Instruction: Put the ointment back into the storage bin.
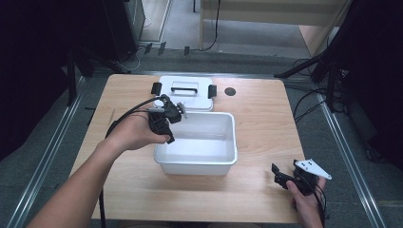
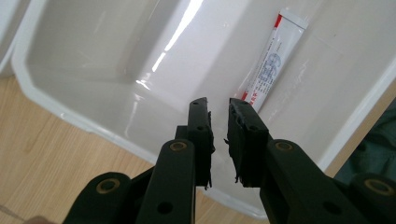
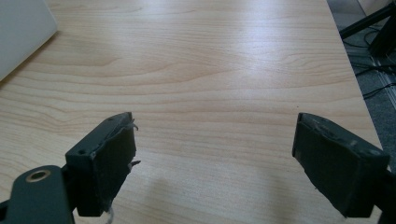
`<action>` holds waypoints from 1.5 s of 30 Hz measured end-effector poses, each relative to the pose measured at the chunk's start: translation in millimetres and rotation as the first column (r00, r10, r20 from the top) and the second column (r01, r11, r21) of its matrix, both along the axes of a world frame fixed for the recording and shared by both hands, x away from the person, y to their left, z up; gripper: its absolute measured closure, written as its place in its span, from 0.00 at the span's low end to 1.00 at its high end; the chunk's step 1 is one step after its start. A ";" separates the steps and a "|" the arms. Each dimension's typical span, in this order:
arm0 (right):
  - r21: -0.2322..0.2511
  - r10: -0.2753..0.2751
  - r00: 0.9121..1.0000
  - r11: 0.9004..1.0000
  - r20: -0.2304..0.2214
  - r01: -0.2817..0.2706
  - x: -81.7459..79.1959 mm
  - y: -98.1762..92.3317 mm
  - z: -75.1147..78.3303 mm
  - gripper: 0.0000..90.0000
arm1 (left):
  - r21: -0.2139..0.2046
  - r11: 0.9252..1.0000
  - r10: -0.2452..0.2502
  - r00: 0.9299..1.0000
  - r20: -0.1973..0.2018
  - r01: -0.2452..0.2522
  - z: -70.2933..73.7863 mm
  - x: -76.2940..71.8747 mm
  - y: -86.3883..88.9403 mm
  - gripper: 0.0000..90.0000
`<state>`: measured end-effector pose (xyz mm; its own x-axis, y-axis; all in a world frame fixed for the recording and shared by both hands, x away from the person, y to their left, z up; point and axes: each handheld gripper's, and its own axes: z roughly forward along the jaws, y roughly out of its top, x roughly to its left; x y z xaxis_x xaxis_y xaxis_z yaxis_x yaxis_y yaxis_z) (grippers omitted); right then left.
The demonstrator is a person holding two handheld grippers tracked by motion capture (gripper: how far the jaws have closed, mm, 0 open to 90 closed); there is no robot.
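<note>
In the white bin [image 2: 116,70], one sachet [image 2: 271,60], long axis running away from my left tongs [image 2: 218,109], closed and empty; right tongs [image 3: 215,154] gaping, farther off.

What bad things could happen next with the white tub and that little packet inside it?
The left gripper hangs above the tub with its jaws nearly shut and nothing between them, close to the near wall. Going back down, it might bump that wall and push the tub. The packet lies flat against the tub's side, so it could be hard to pinch. The lid sits apart behind.
</note>
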<state>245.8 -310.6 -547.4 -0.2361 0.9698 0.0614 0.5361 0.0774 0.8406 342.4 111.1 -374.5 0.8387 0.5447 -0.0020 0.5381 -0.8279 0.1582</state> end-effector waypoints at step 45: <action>-0.007 -0.001 1.000 1.000 -0.003 0.001 0.3 0.3 -0.1 0.15 | -0.039 0.978 0.209 0.974 0.083 -0.207 -7.7 -11.0 99.7 0.50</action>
<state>246.1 -310.3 -547.5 -0.2353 0.9703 0.0555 0.5383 0.0825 0.8387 331.3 210.8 -382.1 0.7047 0.7079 0.0464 0.6813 -0.6936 0.2341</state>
